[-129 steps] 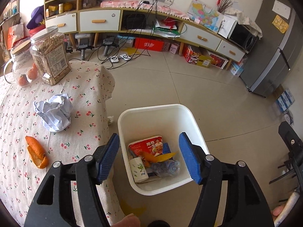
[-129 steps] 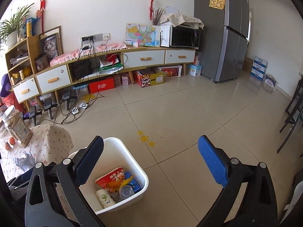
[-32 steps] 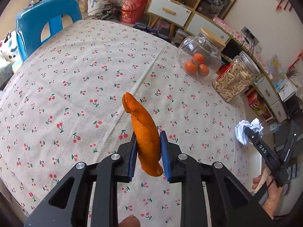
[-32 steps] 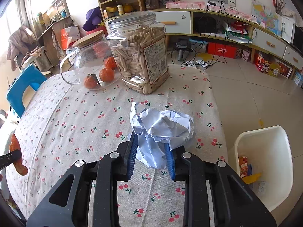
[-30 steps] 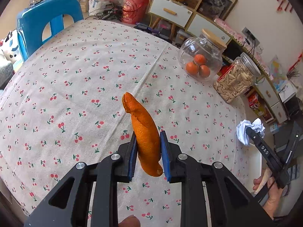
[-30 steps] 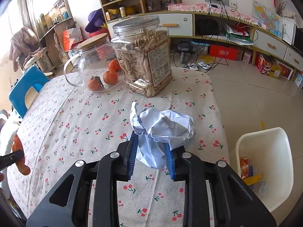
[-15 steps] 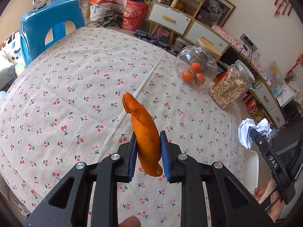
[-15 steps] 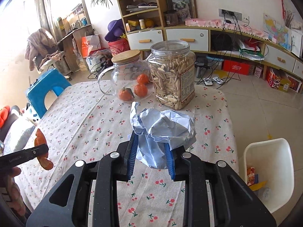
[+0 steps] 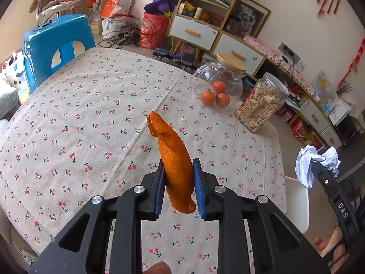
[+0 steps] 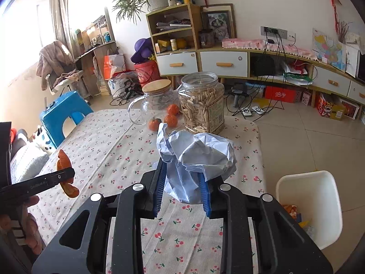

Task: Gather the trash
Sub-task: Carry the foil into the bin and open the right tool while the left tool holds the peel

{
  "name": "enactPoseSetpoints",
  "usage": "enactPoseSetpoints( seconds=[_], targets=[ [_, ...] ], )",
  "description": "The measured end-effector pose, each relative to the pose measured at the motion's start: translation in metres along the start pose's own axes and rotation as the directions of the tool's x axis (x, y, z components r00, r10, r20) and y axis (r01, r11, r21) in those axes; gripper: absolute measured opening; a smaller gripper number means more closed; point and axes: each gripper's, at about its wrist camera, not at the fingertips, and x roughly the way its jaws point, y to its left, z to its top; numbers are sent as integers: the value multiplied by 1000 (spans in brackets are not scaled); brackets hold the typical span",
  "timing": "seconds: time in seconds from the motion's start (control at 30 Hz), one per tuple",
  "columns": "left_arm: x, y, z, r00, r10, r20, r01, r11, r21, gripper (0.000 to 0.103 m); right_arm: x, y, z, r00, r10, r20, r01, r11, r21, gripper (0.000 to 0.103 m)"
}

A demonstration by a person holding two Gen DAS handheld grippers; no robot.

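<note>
While "DAS" marks the right tool [image 9: 319,171], clamped on crumpled paper [image 10: 196,157], left tool [image 9: 178,189] pinching orange peel [image 9: 173,159].

My left gripper [image 9: 178,188] clamps an orange peel [image 9: 173,159] above the cherry-print tablecloth [image 9: 91,118]; my right gripper [image 9: 319,166] pinches crumpled paper [image 9: 305,166].

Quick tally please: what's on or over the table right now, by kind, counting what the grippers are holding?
Trash in the grippers: 2, an orange peel in the left gripper and a crumpled paper in the right gripper
Jars on the table: 2, a round glass jar and a tall seed jar
Oranges inside the round jar: 3
Total: 7
</note>
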Motion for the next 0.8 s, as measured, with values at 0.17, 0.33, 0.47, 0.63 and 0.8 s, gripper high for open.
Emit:
enactPoseSetpoints(
  seconds=[0.17, 0.33, 0.47, 0.63, 0.8],
  targets=[
    [-5, -18, -6, 1000, -11, 8, 11, 999, 30, 23, -15, -14, -1, 999, -26, 23, 26, 1000, 10, 26],
    [-6, -38, -15, 1000, -20, 5, 19, 998, 60, 23, -30, -38, -4, 997, -65, 39, 64, 997, 38, 27],
    [-4, -52, -21, 999, -31, -6, 32, 997, 77, 23, -41, -62, -8, 993, -111, 45, 108, 992, 63, 27],
    [-5, -73, -29, 998, -59, -17, 61, 994, 94, 23, -53, -93, -13, 982, -180, 50, 175, 979, 101, 27],
    [-6, -102, -37, 995, -94, -28, 97, 987, 127, 23, -53, -124, -16, 968, -247, 31, 241, 960, 142, 27]
  ],
)
